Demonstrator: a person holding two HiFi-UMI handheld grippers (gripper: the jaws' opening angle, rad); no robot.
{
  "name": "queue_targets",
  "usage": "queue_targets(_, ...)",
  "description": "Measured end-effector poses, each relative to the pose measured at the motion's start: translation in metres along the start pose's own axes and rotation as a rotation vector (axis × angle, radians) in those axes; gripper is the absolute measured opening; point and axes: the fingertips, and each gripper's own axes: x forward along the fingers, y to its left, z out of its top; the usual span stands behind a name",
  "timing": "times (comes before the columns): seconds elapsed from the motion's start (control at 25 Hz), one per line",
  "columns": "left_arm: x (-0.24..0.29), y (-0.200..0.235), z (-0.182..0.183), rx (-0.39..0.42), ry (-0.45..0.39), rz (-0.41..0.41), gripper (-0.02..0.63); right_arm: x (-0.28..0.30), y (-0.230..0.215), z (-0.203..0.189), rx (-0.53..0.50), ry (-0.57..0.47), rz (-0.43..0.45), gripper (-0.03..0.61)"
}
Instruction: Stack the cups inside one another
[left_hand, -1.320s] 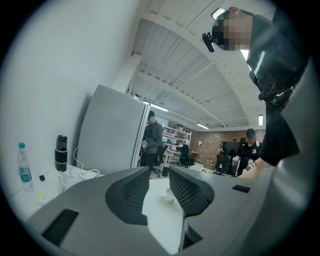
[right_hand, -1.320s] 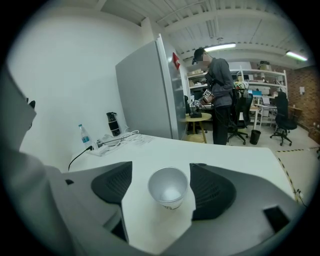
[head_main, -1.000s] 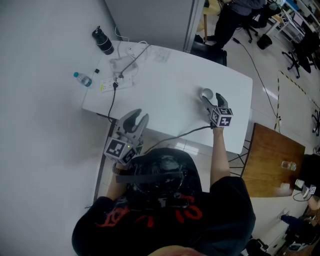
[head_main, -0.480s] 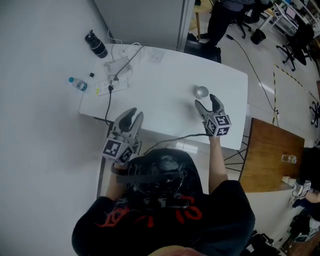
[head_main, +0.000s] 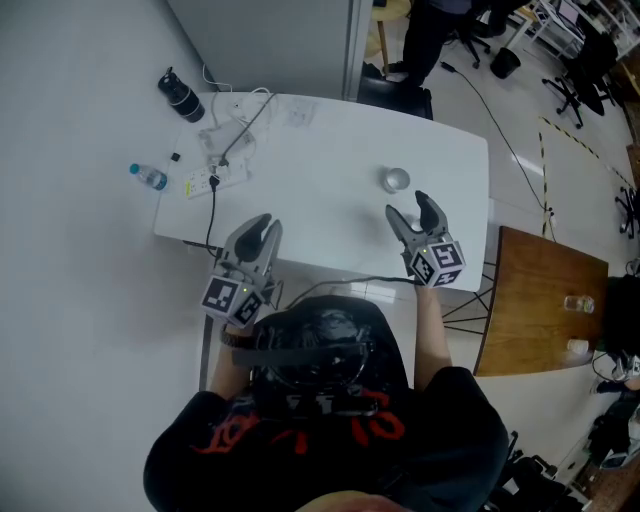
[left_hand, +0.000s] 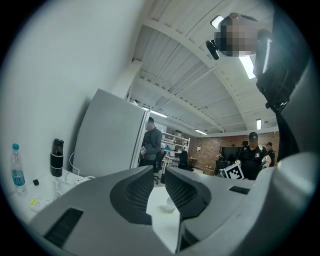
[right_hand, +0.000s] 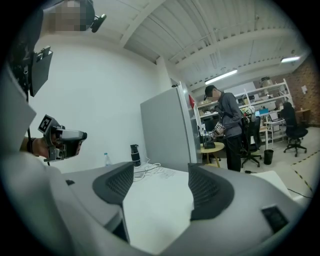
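right gripper clear of the cup, left one clenched on air

the right gripper (head_main: 418, 212) has drawn back toward the near edge of the table (head_main: 320, 140), so the cup (head_main: 397, 180) now stands apart from it, alone on the table's right half and in from the right edge. the right jaws stand wide with only bare tabletop between them. the left gripper (head_main: 259, 232), over the near edge toward the left corner, has brought its jaws together on nothing. whether the cup is one or several nested, no view settles. the danger, as i judge it: a light cup, or a stack seated crooked, tips at the least knock, and a hasty return by the open right gripper could clip its rim and send it toward the right edge.
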Motion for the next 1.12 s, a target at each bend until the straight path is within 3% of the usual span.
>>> queue_targets(0.8, 0.018, -0.009, -0.005, -0.017, 0.02, -0.082, 0.075, -0.042, 0.013, -0.008, 0.042, -0.016, -0.054, 0.353)
queue_targets(1.12, 0.023, -0.014, -0.006, -0.008, 0.033, -0.112, 0.075, -0.066, 0.006, -0.032, 0.006, 0.036, -0.166, 0.354)
